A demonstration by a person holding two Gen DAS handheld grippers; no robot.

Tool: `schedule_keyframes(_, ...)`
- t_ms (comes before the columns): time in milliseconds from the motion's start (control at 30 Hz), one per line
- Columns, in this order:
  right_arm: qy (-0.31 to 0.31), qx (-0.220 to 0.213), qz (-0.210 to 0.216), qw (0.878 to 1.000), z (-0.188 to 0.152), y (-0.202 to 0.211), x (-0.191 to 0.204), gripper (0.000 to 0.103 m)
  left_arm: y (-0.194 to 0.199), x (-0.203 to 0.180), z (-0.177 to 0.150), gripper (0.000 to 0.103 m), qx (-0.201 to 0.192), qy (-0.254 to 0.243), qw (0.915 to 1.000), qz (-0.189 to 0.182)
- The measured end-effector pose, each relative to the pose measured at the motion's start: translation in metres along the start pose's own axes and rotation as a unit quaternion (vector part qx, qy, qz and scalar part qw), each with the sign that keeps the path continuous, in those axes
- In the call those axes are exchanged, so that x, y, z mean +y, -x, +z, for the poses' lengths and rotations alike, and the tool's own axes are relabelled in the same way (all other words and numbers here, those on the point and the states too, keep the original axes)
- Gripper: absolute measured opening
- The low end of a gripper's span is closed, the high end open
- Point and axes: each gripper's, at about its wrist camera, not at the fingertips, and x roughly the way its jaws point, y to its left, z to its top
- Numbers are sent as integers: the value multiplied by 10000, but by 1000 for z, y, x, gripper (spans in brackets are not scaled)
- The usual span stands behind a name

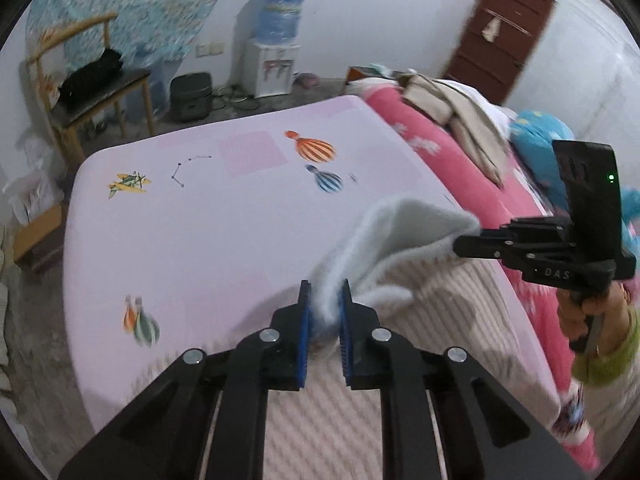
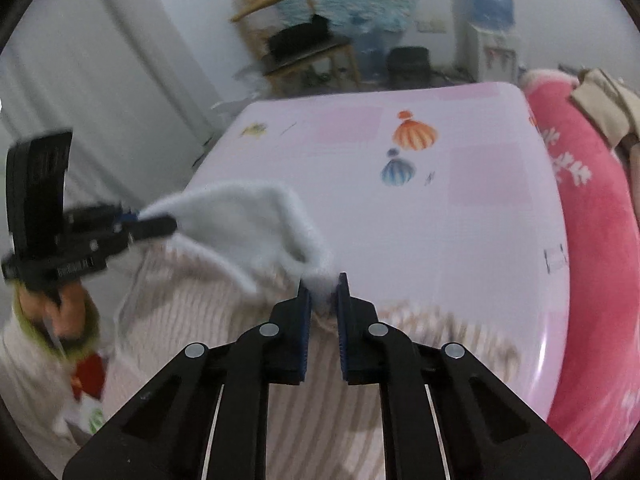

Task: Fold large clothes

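Ribbed cream knit, a sweater with a fluffy white hem, is spread on the pink bed. Its hem is lifted, stretched between the left gripper and right gripper, whose fingers are pinched narrowly on it. Beside it lie a pink quilt and beige clothes.
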Motion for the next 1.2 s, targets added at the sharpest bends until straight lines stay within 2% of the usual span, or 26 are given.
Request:
schedule_keyframes(67,165,182,71,9997,-30,7,12,20,12,-11,-27,12,27,-160,9999,-26)
schedule_keyframes(133,60,293,493,9983,-47,15,16,35,17,-20,-49,12,46,-350,9994,59)
schedule_keyframes(167,-22,235,780,9967,-51,24,17,37,18,-23,-61,12,66,-454,9988,153)
schedule_keyframes(233,-150,-84,1186,9928,-47,45,19,37,15,-26,-77,13,155,-503,9985,168)
schedule_keyframes(300,-205,-367,1309,9905,-35,55,21,37,10,-25,-83,13,202,-416,9989,117)
schedule_keyframes(367,-267,-503,1345,9893,-21,48,26,38,8,-24,-87,13,160,-321,9993,40)
schedule_keyframes(400,-299,-446,1346,9894,-16,35,29,33,7,-23,-88,13,140,-294,9995,38)
schedule_keyframes(533,-336,275,1001,9940,-21,-29,42,19,11,-20,-97,14,111,-119,9999,-14)
schedule_keyframes(567,-414,580,954,9929,-32,-49,40,19,14,-20,-100,14,123,-114,9999,-35)
schedule_keyframes(633,-486,905,844,9911,-49,-67,37,18,21,-18,-108,16,162,-105,9996,-181)
schedule_keyframes(733,-489,871,950,9905,-63,-62,33,18,40,-13,-113,16,-4,-10,9990,-439)
schedule_keyframes(833,-551,898,931,9901,-59,-47,28,18,50,-5,-99,16,-278,185,9975,-627)
schedule_keyframes(933,-432,551,920,9933,-44,-30,26,19,40,-3,-78,16,-382,244,9978,-479)
schedule_keyframes(1033,-399,245,606,9971,-26,-26,20,19,11,0,-59,16,-264,304,9988,-294)
schedule_keyframes(1100,-383,116,92,9992,-17,-33,12,19,-16,2,-51,16,-93,190,9995,235)
schedule_keyframes(1167,-452,191,-378,9981,-16,-53,1,18,-43,7,-50,16,200,93,9965,805)
schedule_keyframes(1200,-467,272,-449,9975,-19,-63,-6,14,-54,11,-52,16,335,88,9957,859)
